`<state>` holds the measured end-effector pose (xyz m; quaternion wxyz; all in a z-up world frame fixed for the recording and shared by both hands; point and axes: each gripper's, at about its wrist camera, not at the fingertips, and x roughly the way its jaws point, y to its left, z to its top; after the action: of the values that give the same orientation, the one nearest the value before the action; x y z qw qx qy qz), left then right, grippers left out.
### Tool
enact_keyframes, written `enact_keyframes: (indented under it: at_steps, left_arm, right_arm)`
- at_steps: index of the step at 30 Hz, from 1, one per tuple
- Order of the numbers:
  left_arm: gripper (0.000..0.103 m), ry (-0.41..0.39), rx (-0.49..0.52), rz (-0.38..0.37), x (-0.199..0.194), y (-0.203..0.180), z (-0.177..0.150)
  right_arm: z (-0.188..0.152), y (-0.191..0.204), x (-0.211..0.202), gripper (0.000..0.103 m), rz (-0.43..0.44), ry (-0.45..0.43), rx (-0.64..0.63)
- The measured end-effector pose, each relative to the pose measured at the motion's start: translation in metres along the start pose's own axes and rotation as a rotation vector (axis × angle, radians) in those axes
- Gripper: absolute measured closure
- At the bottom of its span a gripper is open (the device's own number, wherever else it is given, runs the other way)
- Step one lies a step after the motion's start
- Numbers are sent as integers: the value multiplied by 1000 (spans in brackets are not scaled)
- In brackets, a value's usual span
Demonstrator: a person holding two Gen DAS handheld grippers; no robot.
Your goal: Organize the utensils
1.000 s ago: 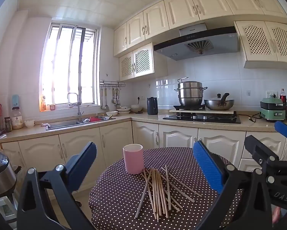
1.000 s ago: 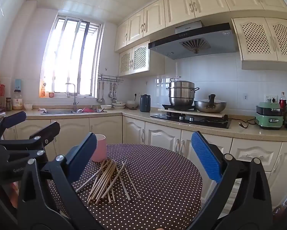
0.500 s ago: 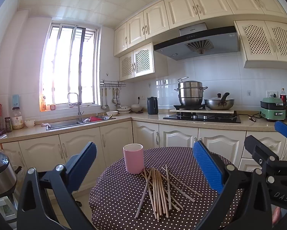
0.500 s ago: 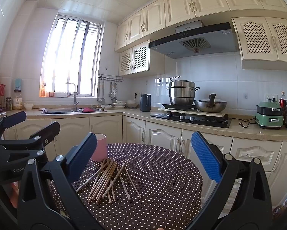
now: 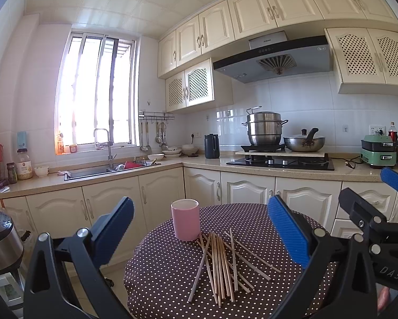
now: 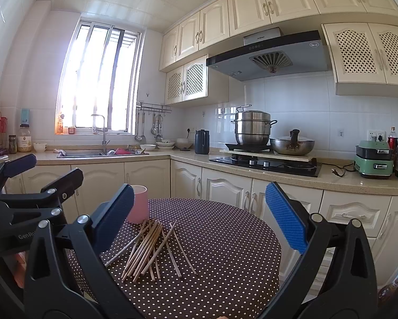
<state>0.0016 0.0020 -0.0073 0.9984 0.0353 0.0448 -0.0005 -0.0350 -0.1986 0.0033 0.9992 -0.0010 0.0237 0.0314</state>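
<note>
- Chopsticks [image 5: 220, 263] lie in a loose, crossed pile on the round surface [image 5: 172, 273], which is draped in a brown cloth with white dots; none stand upright, and the pile fans out toward the cameras.
- Pink cup [image 5: 185, 219] stands upright just behind the far ends of the pile, touching or nearly touching a few sticks; from the right wrist view the same cup [image 6: 140, 207] is half hidden behind a blue pad.
- Left claw [image 5: 200, 235] hangs above the near edge of the surface, aimed level across it at the pile and cup; its two blue-padded fingers [image 5: 288, 236] are spread wide and grip nothing.
- Right claw [image 6: 199, 218] is held in the same level, forward-pointing pose, just beside the left one, with its fingers [image 6: 284, 218] likewise spread wide apart and empty; the chopsticks [image 6: 151, 247] sit low between them in its view.
- Each tool shows at the edge of the other's camera: the right one at the right border of the left wrist view, the left one at the left border of the right wrist view, both with gaps between their pads.
- A bit of a hand shows under each black frame, too small to read the grip.
- Beyond the surface run cream cabinets, a sink [image 5: 92, 171] under the window and a steamer pot [image 5: 264, 129] on the hob.
</note>
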Motion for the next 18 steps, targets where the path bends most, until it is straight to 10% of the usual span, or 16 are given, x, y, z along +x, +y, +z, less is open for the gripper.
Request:
enact_keyframes:
  at_steps: [18]
  left_arm:
    - [4,-3,0,0,-1,-1,3]
  right_arm:
    - [4,-4,-2,6,1,-4,4]
